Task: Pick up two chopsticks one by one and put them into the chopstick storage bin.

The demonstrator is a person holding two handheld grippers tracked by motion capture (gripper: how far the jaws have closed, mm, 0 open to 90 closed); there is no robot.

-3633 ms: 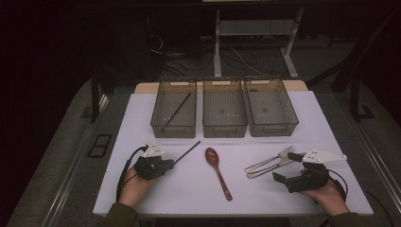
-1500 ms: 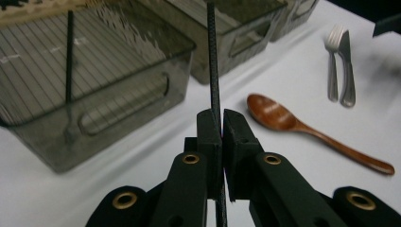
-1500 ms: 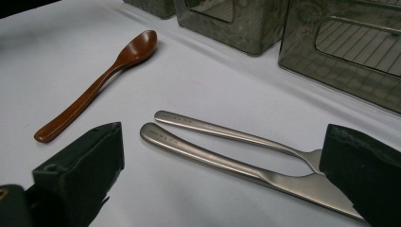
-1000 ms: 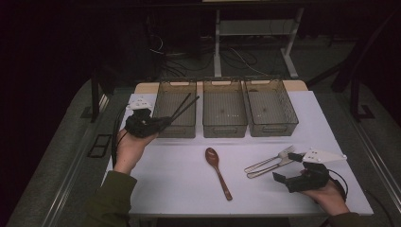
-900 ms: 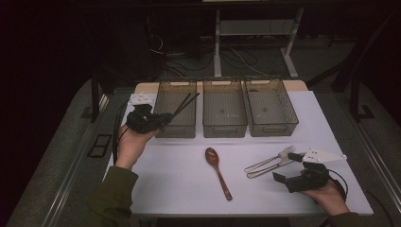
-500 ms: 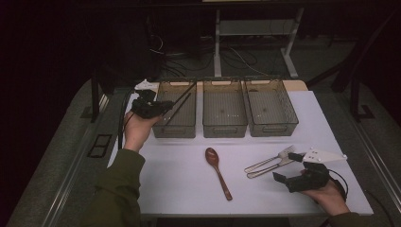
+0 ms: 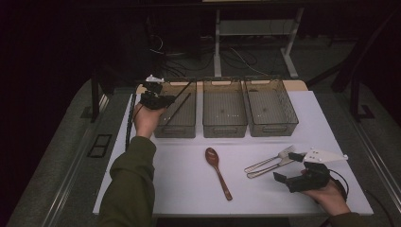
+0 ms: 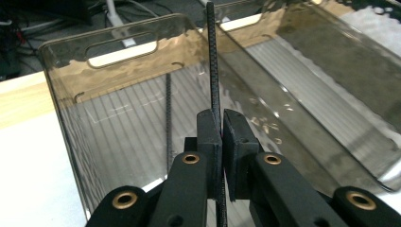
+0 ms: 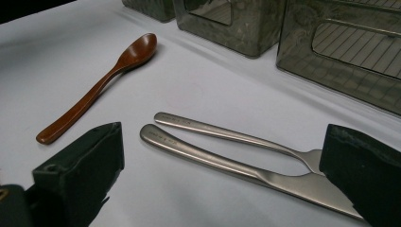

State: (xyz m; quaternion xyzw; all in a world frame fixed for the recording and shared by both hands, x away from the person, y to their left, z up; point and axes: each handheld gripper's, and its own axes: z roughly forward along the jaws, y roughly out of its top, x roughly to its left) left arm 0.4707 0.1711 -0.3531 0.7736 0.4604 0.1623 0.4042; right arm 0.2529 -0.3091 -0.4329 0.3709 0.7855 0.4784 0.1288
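Observation:
My left gripper (image 7: 169,100) is shut on a thin black chopstick (image 7: 182,90), held above the far left part of the left smoky bin (image 7: 175,134). In the left gripper view the pads (image 8: 209,130) pinch the chopstick (image 8: 211,61), which points up over the bin's handle wall (image 8: 118,47). A second black chopstick (image 8: 168,118) lies on that bin's floor. My right gripper (image 7: 287,167) rests open on the white table near its front right. Its jaws stand wide on either side of a steel fork (image 9: 227,134) and a steel knife (image 9: 213,161).
A brown wooden spoon (image 7: 218,172) lies on the table's middle, bowl toward the bins. Two more smoky bins, the middle one (image 7: 224,127) and the right one (image 7: 274,128), stand beside the left one. The fork and knife (image 7: 267,164) lie just left of the right gripper.
My left hand lifted the chopstick off the table and carried it away from me, toward the far left of the left bin. The right gripper has kept still.

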